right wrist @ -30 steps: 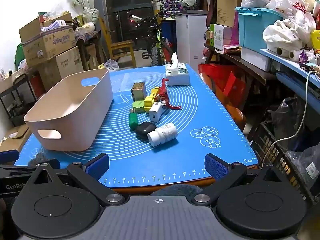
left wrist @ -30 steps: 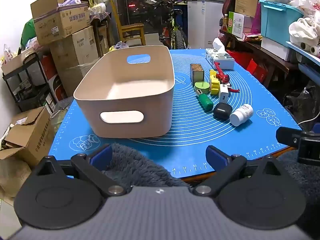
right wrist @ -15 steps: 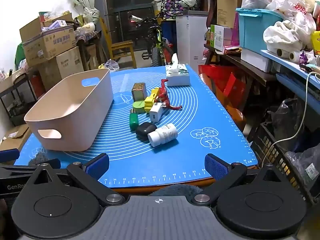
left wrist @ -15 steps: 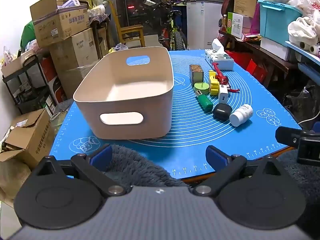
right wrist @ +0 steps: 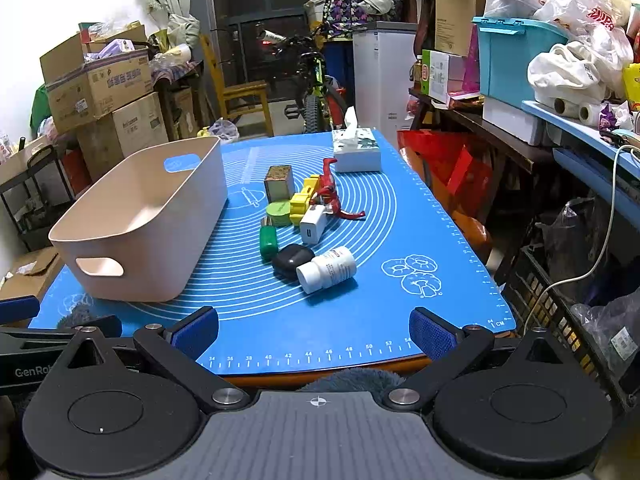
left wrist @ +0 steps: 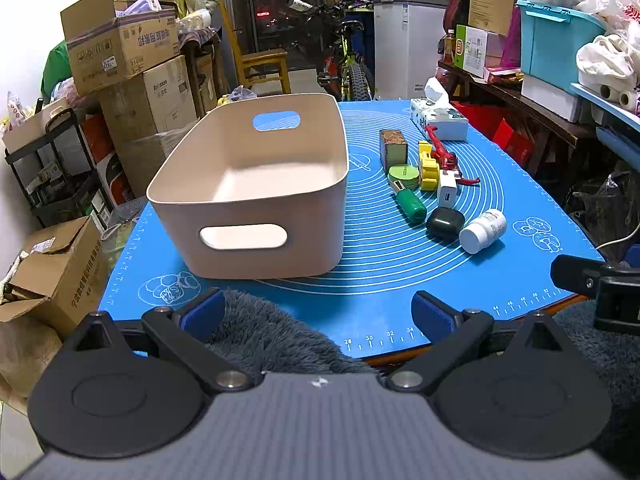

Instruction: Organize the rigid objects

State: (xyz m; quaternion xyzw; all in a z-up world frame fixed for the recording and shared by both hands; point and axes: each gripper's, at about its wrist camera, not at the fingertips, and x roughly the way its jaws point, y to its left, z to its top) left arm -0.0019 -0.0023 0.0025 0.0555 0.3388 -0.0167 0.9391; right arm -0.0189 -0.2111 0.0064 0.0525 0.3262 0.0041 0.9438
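Observation:
An empty beige bin [left wrist: 256, 168] [right wrist: 144, 216] stands on the left of the blue mat [left wrist: 400, 280] [right wrist: 400, 240]. Beside it lies a cluster of small items: a white pill bottle [left wrist: 483, 231] [right wrist: 327, 269], a black case [left wrist: 445, 222] [right wrist: 292, 260], a green cylinder [left wrist: 410, 205] [right wrist: 268, 238], a white charger [left wrist: 447, 192] [right wrist: 313, 224], a yellow toy [left wrist: 428, 166] [right wrist: 303, 200], a red dinosaur [left wrist: 442, 151] [right wrist: 330, 192], a green round tin [left wrist: 404, 174] [right wrist: 278, 211] and a brown cube [left wrist: 393, 148] [right wrist: 279, 182]. My left gripper [left wrist: 316, 314] and right gripper [right wrist: 314, 330] hang open at the near edge, both empty.
A tissue box [left wrist: 440, 118] [right wrist: 356, 150] sits at the mat's far end. Grey fleece [left wrist: 272, 336] lies under the left gripper. Stacked cardboard boxes [left wrist: 120, 52] stand to the left, a cluttered shelf with a teal tub [right wrist: 516, 56] to the right, and a bicycle [right wrist: 316, 80] behind.
Both grippers have barely moved; the views have shifted only slightly. No object on the mat has changed place.

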